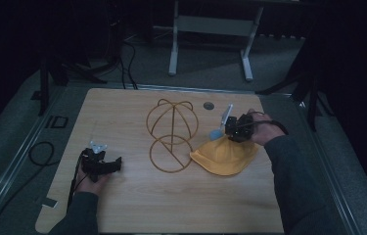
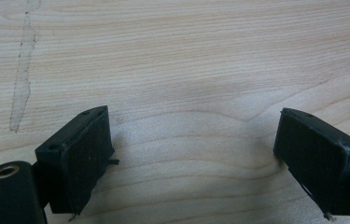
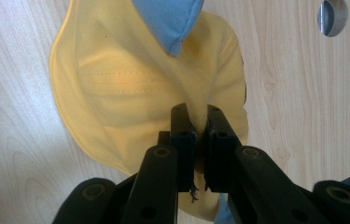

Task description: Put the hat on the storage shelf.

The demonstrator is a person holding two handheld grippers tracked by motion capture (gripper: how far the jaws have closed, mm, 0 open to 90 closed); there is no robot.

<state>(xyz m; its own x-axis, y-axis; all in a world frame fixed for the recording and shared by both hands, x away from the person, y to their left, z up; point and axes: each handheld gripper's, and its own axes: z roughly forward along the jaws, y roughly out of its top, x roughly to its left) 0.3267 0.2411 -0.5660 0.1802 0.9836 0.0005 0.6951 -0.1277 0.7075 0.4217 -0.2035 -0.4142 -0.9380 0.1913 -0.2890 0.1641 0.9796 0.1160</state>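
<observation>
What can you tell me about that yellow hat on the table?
The yellow hat looks like soft stitched cloth, with a wide floppy brim and a light blue part showing at one end. It lies crumpled on the wooden table, right beside the gold wire stand. The right gripper has its fingers shut on a pinched fold, pulling it up.

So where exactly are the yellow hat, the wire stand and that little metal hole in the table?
yellow hat (image 1: 225,156): high view, on its brim.
wire stand (image 1: 172,122): high view, on its upright centre rod.
metal hole (image 1: 209,105): high view, on its middle.
</observation>
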